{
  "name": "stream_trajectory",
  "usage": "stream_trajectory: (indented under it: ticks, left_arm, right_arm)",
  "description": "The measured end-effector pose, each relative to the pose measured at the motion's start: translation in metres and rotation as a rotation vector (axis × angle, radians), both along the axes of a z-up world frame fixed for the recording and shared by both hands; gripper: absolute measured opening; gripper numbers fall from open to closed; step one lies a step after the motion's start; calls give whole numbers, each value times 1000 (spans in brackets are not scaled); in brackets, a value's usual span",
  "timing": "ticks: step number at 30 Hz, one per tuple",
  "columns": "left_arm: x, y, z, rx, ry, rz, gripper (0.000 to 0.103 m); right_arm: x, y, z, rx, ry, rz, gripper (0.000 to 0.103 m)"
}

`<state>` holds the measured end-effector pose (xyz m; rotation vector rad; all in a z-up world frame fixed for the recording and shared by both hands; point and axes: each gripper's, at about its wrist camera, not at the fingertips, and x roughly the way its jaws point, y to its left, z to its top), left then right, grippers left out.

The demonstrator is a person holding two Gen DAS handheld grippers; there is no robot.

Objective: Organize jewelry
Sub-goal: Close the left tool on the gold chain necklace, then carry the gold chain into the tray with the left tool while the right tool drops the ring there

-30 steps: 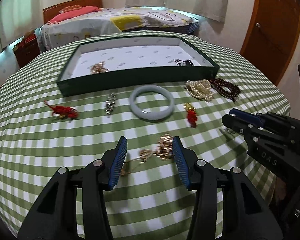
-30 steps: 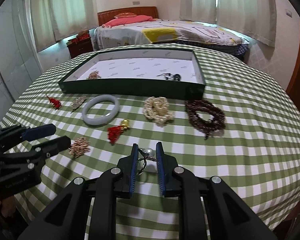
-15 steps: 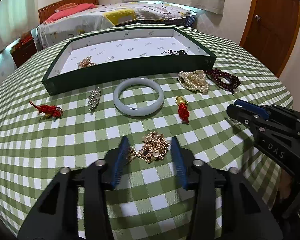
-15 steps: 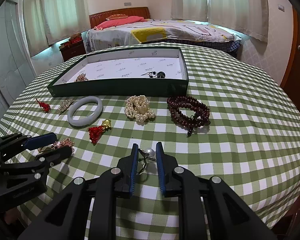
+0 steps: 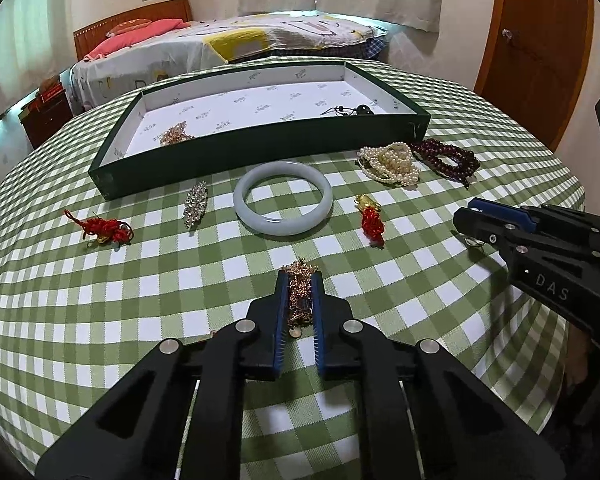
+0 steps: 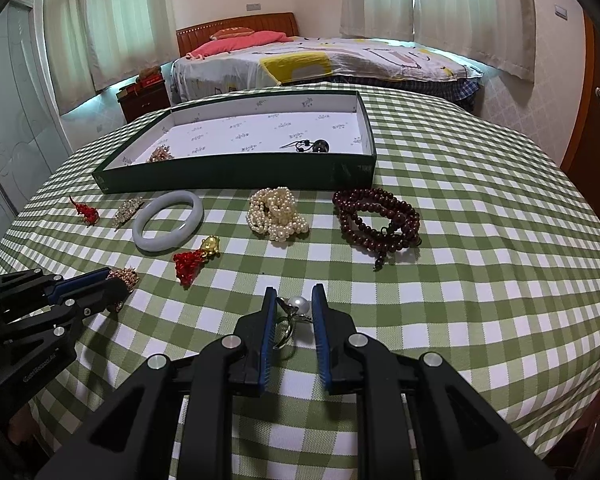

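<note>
My left gripper (image 5: 299, 280) is shut on a gold chain necklace (image 5: 300, 296), low over the green checked tablecloth; it also shows in the right wrist view (image 6: 112, 280). My right gripper (image 6: 294, 294) is shut on a pearl ring (image 6: 296, 306) just above the cloth, and shows at the right of the left wrist view (image 5: 466, 210). The dark green jewelry tray (image 5: 260, 152) with a white lining stands at the back, with a gold piece (image 5: 174, 136) and a dark bead earring (image 5: 352, 110) in it.
On the cloth in front of the tray lie a red knot charm (image 5: 102, 228), a crystal brooch (image 5: 196, 204), a pale jade bangle (image 5: 283, 203), a red-and-gold charm (image 5: 370, 218), pearl strands (image 5: 392, 164) and dark red beads (image 5: 446, 160). A bed stands beyond the table.
My left gripper has closed on the gold chain necklace, which lay loose between its open fingers before. My right gripper keeps its hold on the pearl ring.
</note>
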<state>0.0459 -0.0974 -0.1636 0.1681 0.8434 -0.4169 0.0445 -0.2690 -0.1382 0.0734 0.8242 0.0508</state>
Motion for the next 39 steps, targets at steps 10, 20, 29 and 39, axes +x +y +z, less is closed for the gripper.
stream_trajectory:
  ticks: [10,20,29,39]
  left_arm:
    - [-3,19,19,-35,-65,46,10]
    - [-2,37,49,-65,-159,99,10]
    - [2,45,79,-114,-215,122,10]
    - [16,38,119,-173,-284,100,9]
  right_arm:
    - [-3,-2,5,11,-26,-10,19]
    - [-5,3,22,0,-67,3,19]
    - [-3,4,47,-3,-124,9,19]
    - [13,5,75,9,-183,15,19]
